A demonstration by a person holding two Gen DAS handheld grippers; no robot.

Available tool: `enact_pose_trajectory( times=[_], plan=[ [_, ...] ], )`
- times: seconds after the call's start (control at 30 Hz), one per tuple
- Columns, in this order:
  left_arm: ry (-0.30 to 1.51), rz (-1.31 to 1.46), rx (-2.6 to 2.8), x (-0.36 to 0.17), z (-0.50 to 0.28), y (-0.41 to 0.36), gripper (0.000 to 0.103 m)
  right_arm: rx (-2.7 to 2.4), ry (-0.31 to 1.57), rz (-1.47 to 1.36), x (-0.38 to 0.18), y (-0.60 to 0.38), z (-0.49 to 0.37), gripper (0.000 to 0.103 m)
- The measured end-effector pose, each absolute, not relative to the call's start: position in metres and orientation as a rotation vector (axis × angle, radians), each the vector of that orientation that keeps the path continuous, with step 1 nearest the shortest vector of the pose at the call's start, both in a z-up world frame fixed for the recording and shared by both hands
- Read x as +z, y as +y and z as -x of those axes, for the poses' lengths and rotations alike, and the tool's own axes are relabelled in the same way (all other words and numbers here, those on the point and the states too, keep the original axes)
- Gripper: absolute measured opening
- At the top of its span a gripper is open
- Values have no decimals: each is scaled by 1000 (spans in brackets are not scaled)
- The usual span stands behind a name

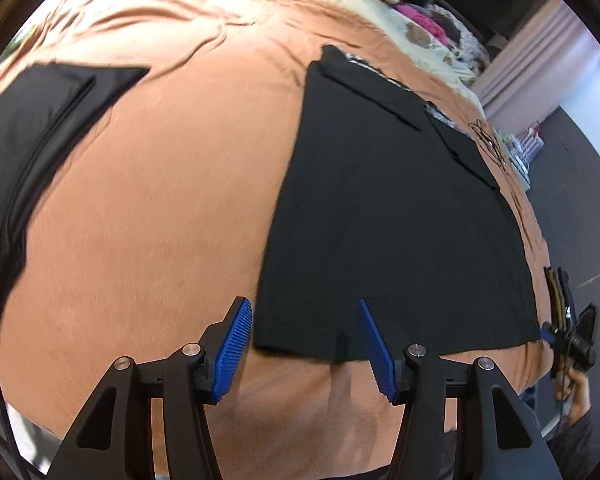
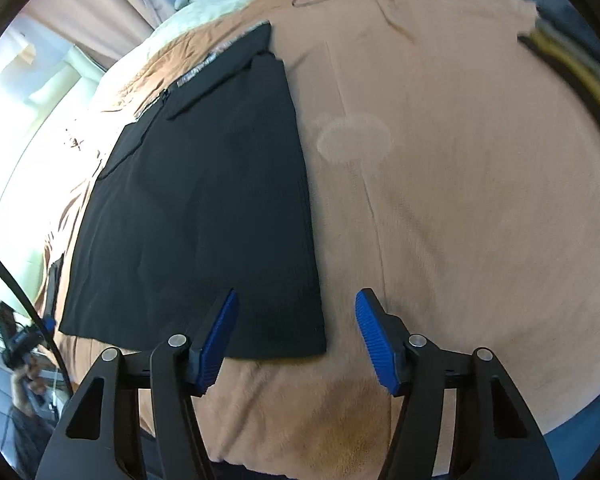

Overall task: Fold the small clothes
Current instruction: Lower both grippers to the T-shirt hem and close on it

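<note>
A black garment [image 1: 396,216] lies flat on the orange blanket [image 1: 160,200], its near hem just ahead of both grippers. The left gripper [image 1: 306,346] and right gripper [image 2: 296,338] are spread wide, holding nothing. The cloth looks thin, soft and light, likely to drape and slip; the two near hem corners seem the best grip. A second dark piece [image 1: 32,128] at the far left may be already folded.

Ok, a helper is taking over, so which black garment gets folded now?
On the orange blanket, look near its front edge, before the open left gripper and right gripper. It is the wide, flat black garment, with a patterned band at its far end, unlike the black piece lying farther left.
</note>
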State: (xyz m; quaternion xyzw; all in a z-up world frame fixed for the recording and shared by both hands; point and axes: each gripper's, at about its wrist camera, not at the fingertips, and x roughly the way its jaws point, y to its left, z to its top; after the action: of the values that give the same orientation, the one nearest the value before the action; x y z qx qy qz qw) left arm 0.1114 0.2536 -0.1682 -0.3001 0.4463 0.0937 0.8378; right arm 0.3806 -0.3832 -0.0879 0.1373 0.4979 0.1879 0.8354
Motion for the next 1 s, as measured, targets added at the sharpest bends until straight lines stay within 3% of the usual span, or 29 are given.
enact_pose_trajectory(
  times=[0.13,0.5,0.63,0.73,0.83,1.0],
  plan=[
    [957,725,202,-183,-104,264,53,401,1048,-332,-90,-390,-384,59],
    [865,1016,146,-201,-88,277,52,438,1035,-478,-105,-411,-364,59],
    [858,1047,144,-204,-101,279,45,437,1019,-523,-111,-409,-373,58],
    [871,1052,140,-207,-110,276,32,427,1013,-532,-114,-409,-379,50],
    [910,988,199,-207,-113,273,12,413,1014,-533,-120,-404,-381,36],
    [892,1001,200,-206,-104,277,8,432,1029,-526,-118,-394,-375,18]
  ],
)
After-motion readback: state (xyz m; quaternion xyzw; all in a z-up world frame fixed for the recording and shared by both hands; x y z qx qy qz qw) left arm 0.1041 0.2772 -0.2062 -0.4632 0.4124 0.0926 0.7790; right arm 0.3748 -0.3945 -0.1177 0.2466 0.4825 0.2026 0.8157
